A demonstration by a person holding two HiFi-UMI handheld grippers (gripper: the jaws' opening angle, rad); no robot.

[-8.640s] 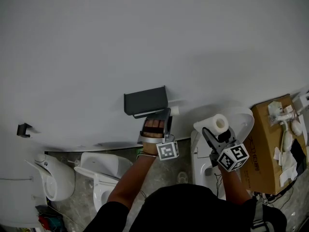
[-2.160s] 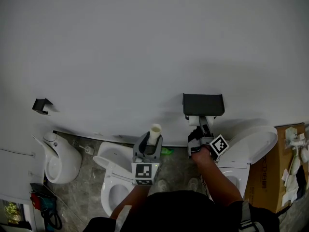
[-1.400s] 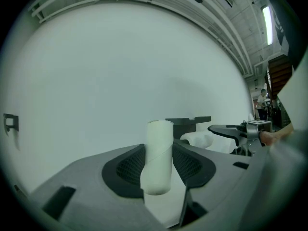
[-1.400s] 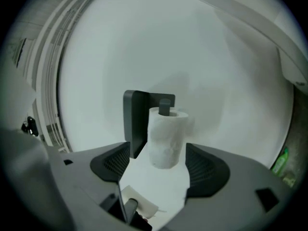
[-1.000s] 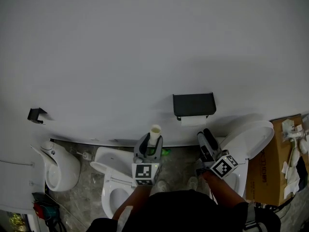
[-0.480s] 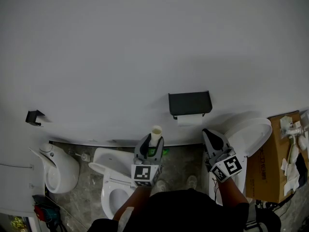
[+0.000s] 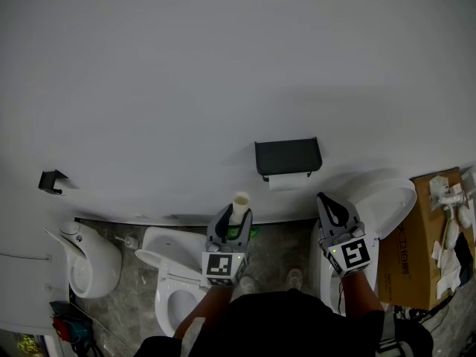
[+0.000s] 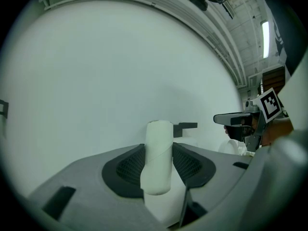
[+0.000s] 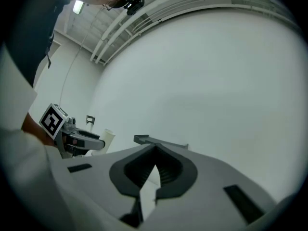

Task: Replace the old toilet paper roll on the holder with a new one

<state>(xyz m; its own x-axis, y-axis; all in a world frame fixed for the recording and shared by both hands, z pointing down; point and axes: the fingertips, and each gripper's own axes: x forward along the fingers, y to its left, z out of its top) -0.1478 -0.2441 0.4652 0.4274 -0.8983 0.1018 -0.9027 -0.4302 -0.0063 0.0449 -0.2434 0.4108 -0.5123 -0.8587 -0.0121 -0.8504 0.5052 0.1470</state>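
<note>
fingers (image 8: 127,167) of our left gripper (image 8: 159,150) are pinching the spent cardboard core (image 8: 158,177) upright, those of our right gripper (image 9: 155,147) are sitting closed together on nothing, and the new roll (image 7: 288,181) is hanging under the holder (image 7: 288,155), so we are judging disposal of the core next.

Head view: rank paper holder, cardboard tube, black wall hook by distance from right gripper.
From the right gripper:
1. Paper holder, on the wall just above.
2. Cardboard tube, left, in the left gripper.
3. Black wall hook, far left.
</note>
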